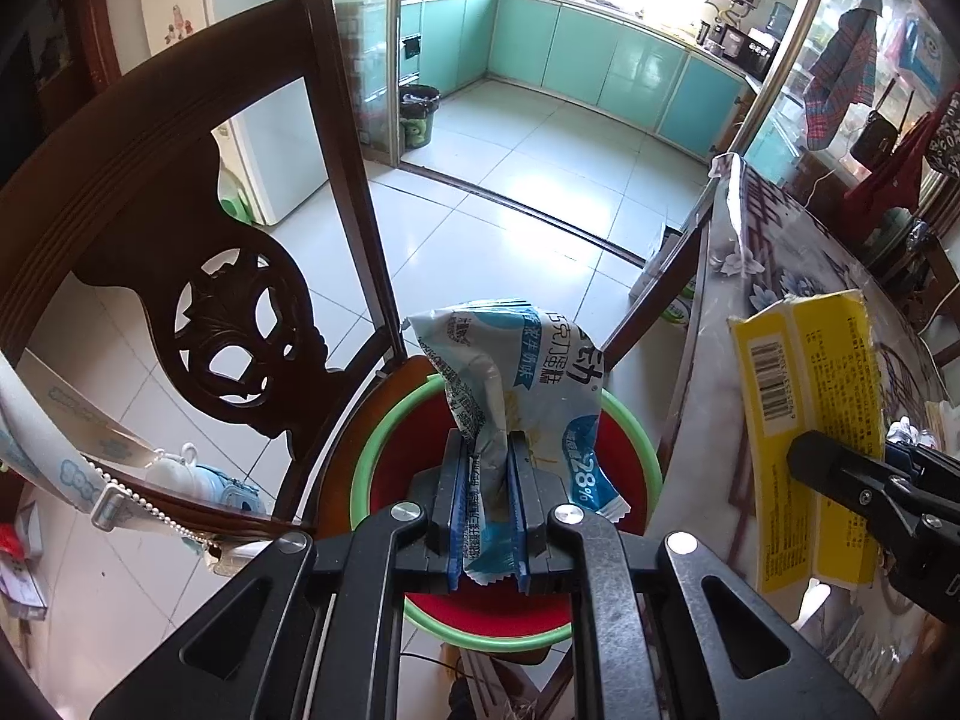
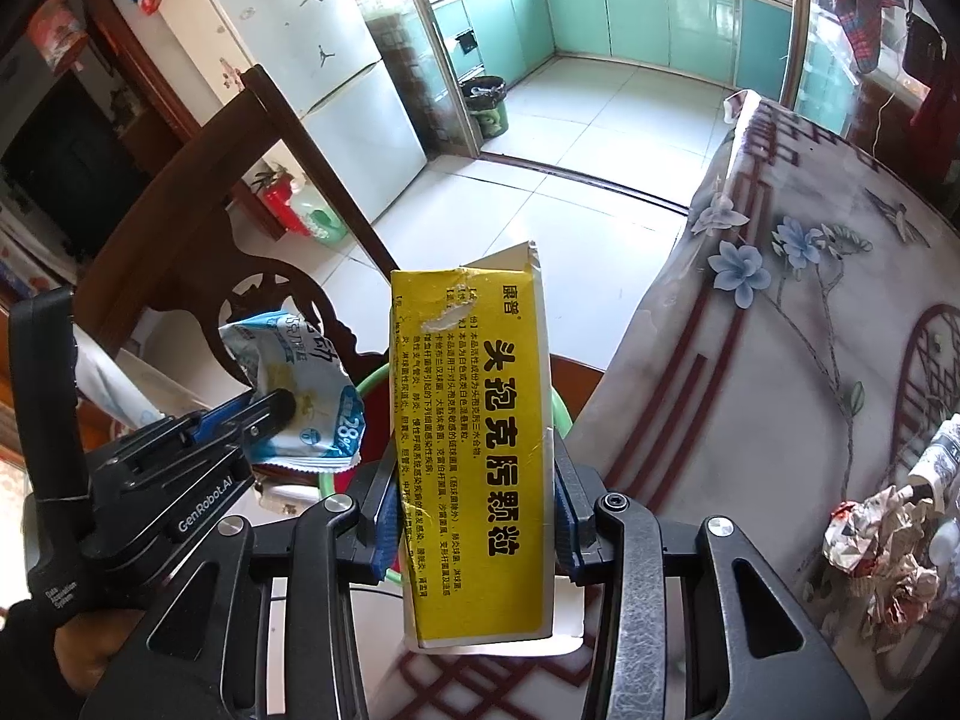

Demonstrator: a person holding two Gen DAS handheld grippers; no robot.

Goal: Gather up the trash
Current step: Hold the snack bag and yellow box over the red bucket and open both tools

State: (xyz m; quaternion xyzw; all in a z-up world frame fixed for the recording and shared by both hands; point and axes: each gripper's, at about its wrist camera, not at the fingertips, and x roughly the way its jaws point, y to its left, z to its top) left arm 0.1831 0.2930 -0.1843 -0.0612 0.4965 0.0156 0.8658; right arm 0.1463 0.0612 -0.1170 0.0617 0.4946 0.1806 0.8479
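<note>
My left gripper [image 1: 486,456] is shut on a crumpled blue-and-white snack wrapper [image 1: 528,378], which hangs right above a red basin with a green rim [image 1: 360,480] standing on a wooden chair seat. In the right wrist view the same wrapper [image 2: 300,396] shows at the left, pinched in the left gripper [image 2: 276,408]. My right gripper [image 2: 474,480] is shut on a flattened yellow medicine box [image 2: 474,420], held upright beside the table edge and near the basin [image 2: 378,384]. The box [image 1: 810,420] and right gripper [image 1: 828,468] appear at the right of the left wrist view.
A dark carved wooden chair back [image 1: 198,228] rises left of the basin. A table with a flowered cloth [image 2: 780,330] fills the right side, with crumpled paper trash [image 2: 876,546] on it. A black-lined bin [image 2: 486,102] stands by the kitchen doorway. White tiled floor lies beyond.
</note>
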